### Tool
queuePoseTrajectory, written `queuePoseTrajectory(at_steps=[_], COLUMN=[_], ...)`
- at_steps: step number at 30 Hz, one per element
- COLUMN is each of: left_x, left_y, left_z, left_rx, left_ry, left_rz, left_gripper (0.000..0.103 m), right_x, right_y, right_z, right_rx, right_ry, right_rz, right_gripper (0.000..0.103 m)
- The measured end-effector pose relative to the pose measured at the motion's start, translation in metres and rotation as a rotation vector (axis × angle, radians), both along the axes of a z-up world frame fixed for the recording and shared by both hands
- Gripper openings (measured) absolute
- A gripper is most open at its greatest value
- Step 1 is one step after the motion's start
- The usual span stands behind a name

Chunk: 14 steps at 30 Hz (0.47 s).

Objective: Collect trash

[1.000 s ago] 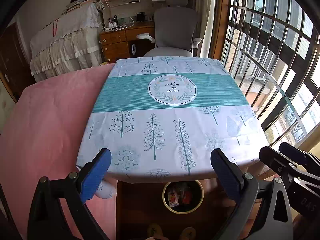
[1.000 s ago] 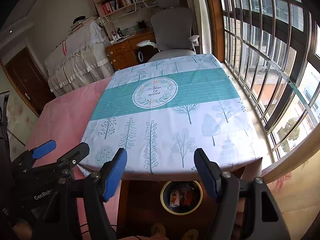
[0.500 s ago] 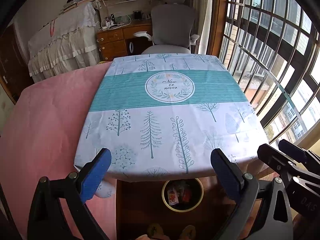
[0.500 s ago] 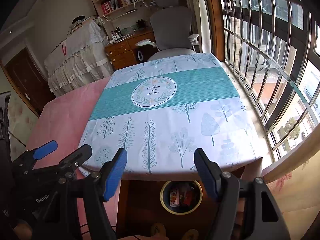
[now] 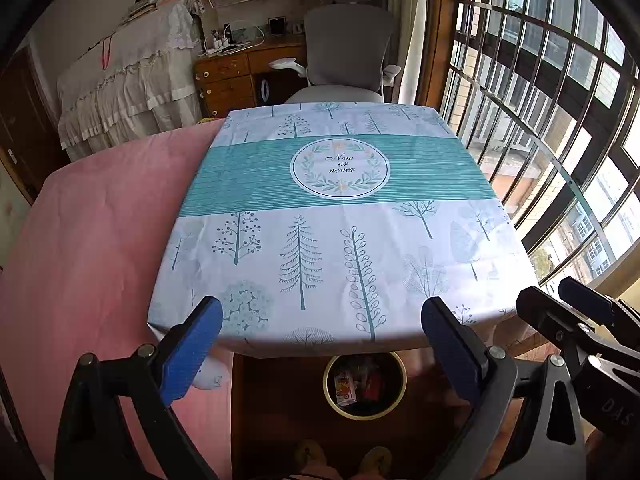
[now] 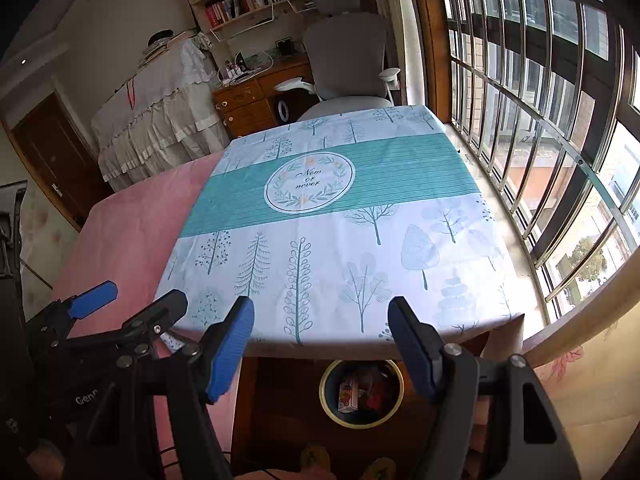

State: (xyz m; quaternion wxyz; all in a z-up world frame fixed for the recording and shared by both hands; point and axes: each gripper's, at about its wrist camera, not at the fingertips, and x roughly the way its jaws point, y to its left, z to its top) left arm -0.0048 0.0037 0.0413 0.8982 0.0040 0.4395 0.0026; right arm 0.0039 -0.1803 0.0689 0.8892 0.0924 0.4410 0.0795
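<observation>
Both grippers tilt downward over the near edge of the tabletop, side by side. The left gripper (image 5: pixel 320 344) has its blue-padded jaws spread wide with nothing between them; the right gripper (image 6: pixel 320 344) is likewise spread and empty — its black frame shows at the right edge of the left wrist view. Below the near edge stands a round bin (image 5: pixel 365 386) on the wooden floor, holding trash (image 5: pixel 347 388) — a small carton and red wrappers. The tree-print tablecloth (image 5: pixel 332 240) hangs over that edge. A pink bed (image 5: pixel 92 220) lies along the left edge, and an office chair (image 5: pixel 346 56) stands beyond the far edge.
</observation>
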Motion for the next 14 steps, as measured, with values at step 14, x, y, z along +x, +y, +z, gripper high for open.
queuePoseTrajectory(at_steps=[14], left_x=[-0.0036], left_y=[0.0025], left_z=[-0.0002], left_rx=[0.003], left_ry=[0.002], left_rz=[0.007], left_gripper=[0.099], right_x=[-0.0005], right_y=[-0.0002], right_z=[-0.0003], right_rx=[0.001], right_ry=[0.0], right_rz=[-0.001], right_gripper=[0.07])
